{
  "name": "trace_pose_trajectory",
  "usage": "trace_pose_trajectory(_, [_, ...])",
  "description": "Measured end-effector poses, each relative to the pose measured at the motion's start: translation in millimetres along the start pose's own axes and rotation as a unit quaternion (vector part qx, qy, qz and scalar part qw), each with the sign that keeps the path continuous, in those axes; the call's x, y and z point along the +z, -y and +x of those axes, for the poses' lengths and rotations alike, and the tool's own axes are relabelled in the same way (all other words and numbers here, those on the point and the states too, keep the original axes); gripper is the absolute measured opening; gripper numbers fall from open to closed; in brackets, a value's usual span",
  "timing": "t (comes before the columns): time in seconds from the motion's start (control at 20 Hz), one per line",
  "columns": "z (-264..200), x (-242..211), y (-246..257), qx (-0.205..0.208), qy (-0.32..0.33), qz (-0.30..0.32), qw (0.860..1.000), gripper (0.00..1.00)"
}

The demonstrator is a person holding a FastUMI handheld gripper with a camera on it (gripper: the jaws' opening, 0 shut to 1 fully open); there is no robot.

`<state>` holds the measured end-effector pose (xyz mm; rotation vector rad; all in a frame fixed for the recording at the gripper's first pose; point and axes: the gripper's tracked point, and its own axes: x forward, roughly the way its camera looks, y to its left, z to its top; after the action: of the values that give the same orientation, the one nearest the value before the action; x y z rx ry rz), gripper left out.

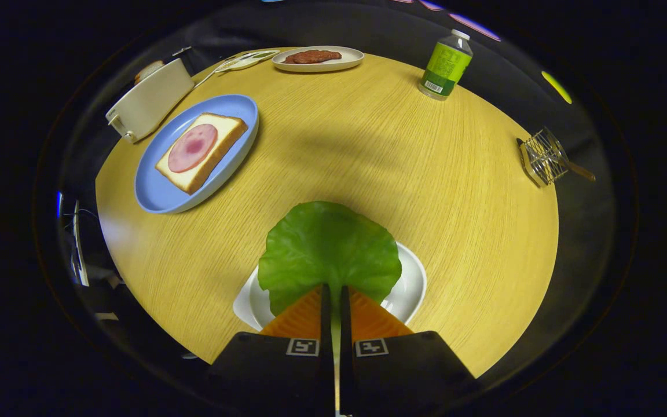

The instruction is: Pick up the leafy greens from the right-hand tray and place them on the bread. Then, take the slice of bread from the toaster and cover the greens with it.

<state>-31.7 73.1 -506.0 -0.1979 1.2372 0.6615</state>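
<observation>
The fingers [334, 292] are drawn almost fully together, with only a thin slit between them, and the near edge of the greens [329, 246] sits in that slit. Both fingers appear to press on the leaf's stem end, so the leaf reads as pinched and held. The leaf fans out just ahead of the fingertips, broad and rounded, with its stem line pointing back along the finger axis. It hangs over the white tray [411, 284], which lies directly beneath and just beyond the fingers; whether the leaf has cleared the tray surface cannot be told from this view.

The deciding relation for the coming move: the bread [226, 130] lies well ahead and to the left of the fingers, across an open stretch of the desk [368, 150]. It rests on the blue plate [154, 197] with a round slice of ham [193, 147] on top. Its long axis runs diagonally, from near-left to far-right. Judged from this, the leaf must travel forward and left, then be lowered flat over the ham.

The toaster [151, 104] stands just beyond the plate on its left, with a slice [148, 69] showing at its top; that step is not yet begun. Risk: the thin leaf may slip or fold in so narrow a pinch.
</observation>
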Motion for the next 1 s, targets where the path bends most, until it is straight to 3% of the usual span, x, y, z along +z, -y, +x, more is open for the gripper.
trace_pose_trajectory(0.35, [-63.6,32.0,-6.5,0.001,0.066,0.041,0.997,0.08])
trace_pose_trajectory(0.6, [-108.5,69.2,-48.4,0.038,0.099,0.037,0.994,0.08])
trace_pose_trajectory(1.0, [-116.8,130.6,-131.5,0.093,0.123,0.006,0.988,0.08])
